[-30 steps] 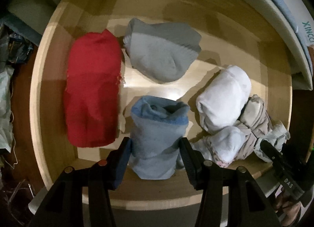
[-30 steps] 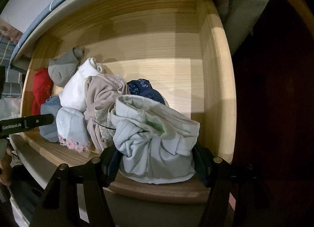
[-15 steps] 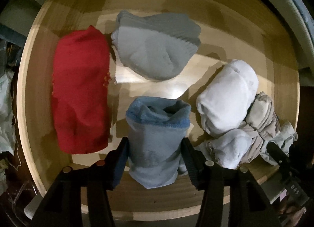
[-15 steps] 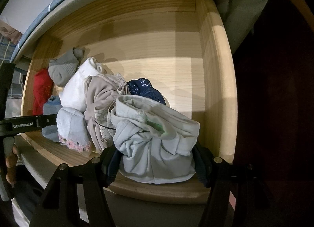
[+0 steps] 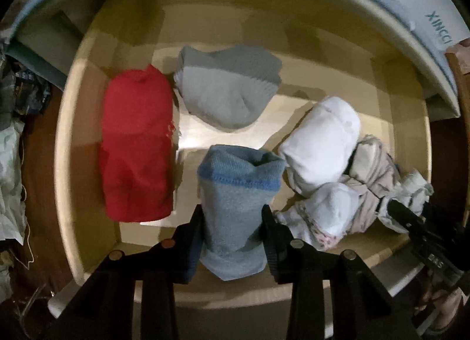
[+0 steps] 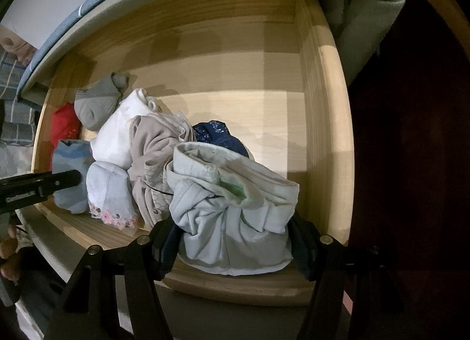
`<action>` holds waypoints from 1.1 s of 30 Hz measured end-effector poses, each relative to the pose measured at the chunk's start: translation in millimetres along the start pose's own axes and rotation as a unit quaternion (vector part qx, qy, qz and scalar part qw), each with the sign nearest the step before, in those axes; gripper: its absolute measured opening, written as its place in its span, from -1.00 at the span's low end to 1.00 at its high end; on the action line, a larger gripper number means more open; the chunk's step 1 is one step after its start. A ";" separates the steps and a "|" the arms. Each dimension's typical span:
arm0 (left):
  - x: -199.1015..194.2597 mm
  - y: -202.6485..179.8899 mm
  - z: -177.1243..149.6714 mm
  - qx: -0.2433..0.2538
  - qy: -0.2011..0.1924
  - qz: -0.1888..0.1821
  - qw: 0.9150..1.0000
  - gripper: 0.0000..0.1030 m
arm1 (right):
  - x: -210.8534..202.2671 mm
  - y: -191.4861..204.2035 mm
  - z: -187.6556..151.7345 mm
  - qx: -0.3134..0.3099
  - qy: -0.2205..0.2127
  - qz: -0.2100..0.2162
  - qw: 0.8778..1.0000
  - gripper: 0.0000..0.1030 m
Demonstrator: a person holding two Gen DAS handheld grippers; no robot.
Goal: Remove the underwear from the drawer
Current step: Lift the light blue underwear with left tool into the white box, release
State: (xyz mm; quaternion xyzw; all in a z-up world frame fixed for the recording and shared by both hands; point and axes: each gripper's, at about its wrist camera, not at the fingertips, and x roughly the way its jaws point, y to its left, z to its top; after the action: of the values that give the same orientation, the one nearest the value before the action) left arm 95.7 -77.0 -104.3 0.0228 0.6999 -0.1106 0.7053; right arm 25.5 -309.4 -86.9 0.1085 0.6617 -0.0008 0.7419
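In the wooden drawer (image 5: 88,122), our left gripper (image 5: 232,222) has just been closing and pinches the blue roll (image 5: 235,193); our right gripper (image 6: 232,237) fingers clamp the pale bundle (image 6: 232,207).

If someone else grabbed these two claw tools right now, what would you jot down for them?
Left gripper: jaws have just been closing, now pinching the blue roll, near the drawer's front edge.
Right gripper: clamped on the pale grey bundle at the front right.
In the drawer too: red roll, grey roll, white roll, beige piece, navy piece.
Done: both grips made.
Left: lift both out, then fetch the rest.
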 end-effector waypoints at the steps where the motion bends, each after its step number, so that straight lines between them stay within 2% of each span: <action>1: -5.2 -1.7 -2.0 0.006 -0.009 0.007 1.000 -0.29 | -0.1 0.5 -0.7 0.001 0.000 0.000 1.000 0.18; 7: -42.5 -4.4 -8.5 0.039 -0.071 0.022 0.996 -0.29 | -0.7 1.1 -1.0 0.002 -0.001 -0.002 1.000 0.19; 12: -93.0 -6.5 -24.9 0.080 -0.144 0.035 0.986 -0.29 | -0.3 1.1 -0.8 0.002 0.000 -0.003 1.000 0.18; 15: -126.7 -13.1 -30.3 0.105 -0.194 0.037 0.975 -0.29 | -0.5 1.4 -0.9 0.002 0.000 -0.004 1.000 0.19; 19: -169.6 -24.7 -36.0 0.128 -0.265 0.040 0.955 -0.29 | -0.8 2.3 -1.3 0.002 -0.002 -0.007 1.000 0.19; 23: -216.7 -30.3 -37.2 0.146 -0.330 0.043 0.932 -0.29 | -0.8 2.9 -1.5 0.003 -0.002 -0.010 1.000 0.19; 30: -270.5 -33.5 -11.8 0.141 -0.397 0.042 0.906 -0.29 | -0.7 4.3 -2.1 0.004 -0.003 -0.013 1.000 0.19; 33: -286.3 -31.6 6.9 0.127 -0.417 0.044 0.899 -0.29 | -0.4 3.5 -2.0 0.007 -0.003 -0.012 1.000 0.19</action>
State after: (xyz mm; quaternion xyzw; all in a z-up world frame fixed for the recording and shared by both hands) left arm 97.7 -73.6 183.8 0.0943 0.3205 -0.1670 0.9276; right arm 24.0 -305.7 -86.1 0.1057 0.6608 -0.0142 0.7430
